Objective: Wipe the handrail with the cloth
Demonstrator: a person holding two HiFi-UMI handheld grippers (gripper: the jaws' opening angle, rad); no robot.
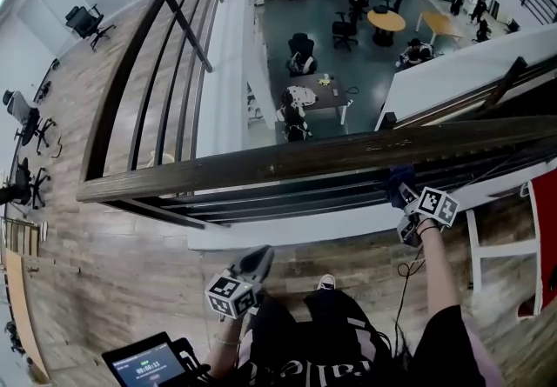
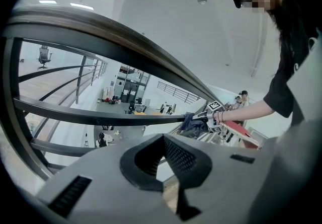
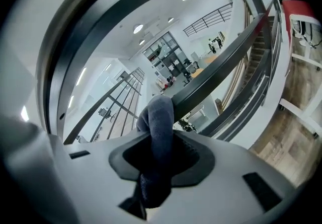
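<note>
The handrail (image 1: 287, 163) is a long wood-topped rail with dark bars under it, crossing the head view from left to right. My right gripper (image 1: 404, 196) is shut on a dark blue cloth (image 1: 399, 176) held just below the top rail. In the right gripper view the cloth (image 3: 158, 122) bulges from the jaws against a dark bar (image 3: 211, 74). My left gripper (image 1: 258, 259) hangs low near my body, away from the rail, shut with nothing in it. From the left gripper view the rail (image 2: 115, 29) arcs overhead, with the cloth (image 2: 191, 122) far along it.
Beyond the railing is a drop to a lower floor with desks, chairs and people (image 1: 300, 98). A red and white stand (image 1: 544, 237) is at the right on the wood floor. A tablet screen (image 1: 144, 363) sits at the lower left. A cable (image 1: 405, 281) trails by my right arm.
</note>
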